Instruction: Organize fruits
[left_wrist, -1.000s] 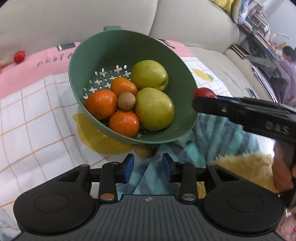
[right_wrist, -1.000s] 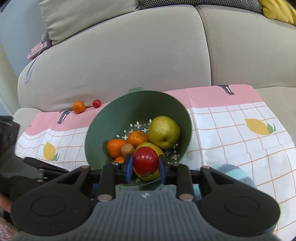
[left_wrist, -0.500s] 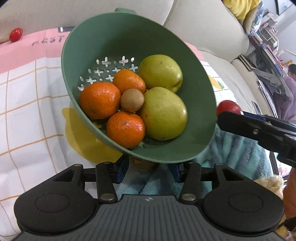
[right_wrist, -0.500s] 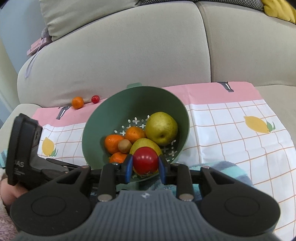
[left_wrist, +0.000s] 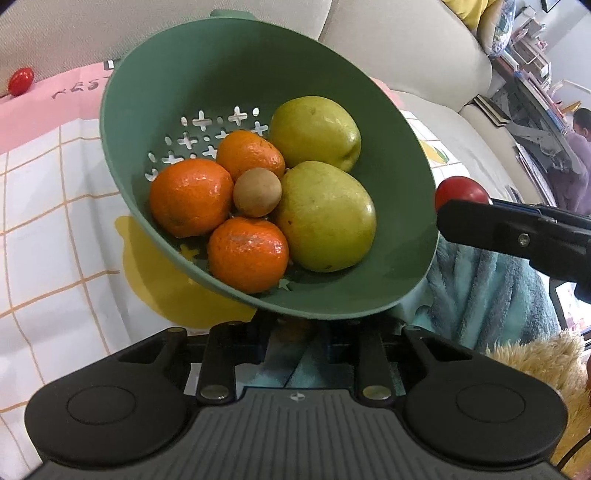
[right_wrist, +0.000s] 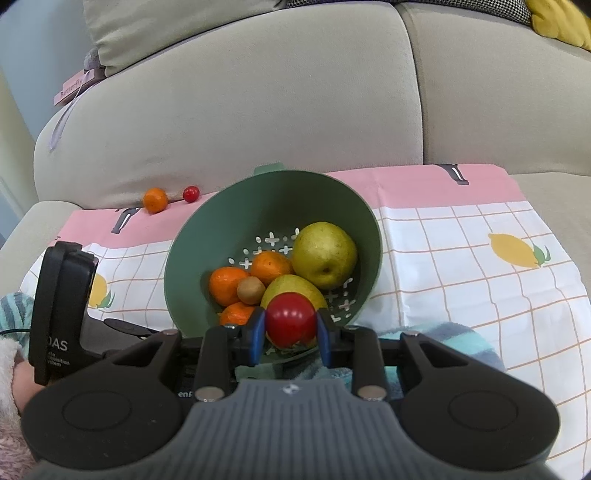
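Since the earlier frame, the green bowl (left_wrist: 258, 66) fills more of the left wrist view, and its near rim now covers the tips of the left tongs (left_wrist: 295, 328). Those tongs are closing. Their tips are hidden under the rim, so I cannot tell if they pinch it yet.

The right tongs (right_wrist: 290, 334) sit low in the middle of the right wrist view. They are shut tight on a red tomato (right_wrist: 290, 320), with a blue pad on each side. The tomato is round, so it has no long way to point. It hangs just at the near rim of the bowl, not inside yet.

The step in hand looks like putting the tomato in the bowl. Next, the right tongs need to go over the rim and let go softly.

The bowl tips toward the camera, its open side facing up and toward us. Inside lie three oranges (left_wrist: 190, 195), two green pears (left_wrist: 325, 216) and a small brown fruit (left_wrist: 257, 192).

Far back, in the upper left, one small orange (right_wrist: 156, 199) and one small red fruit (right_wrist: 191, 193) wait on the pink cloth (right_wrist: 424, 184) by the sofa (right_wrist: 258, 92).
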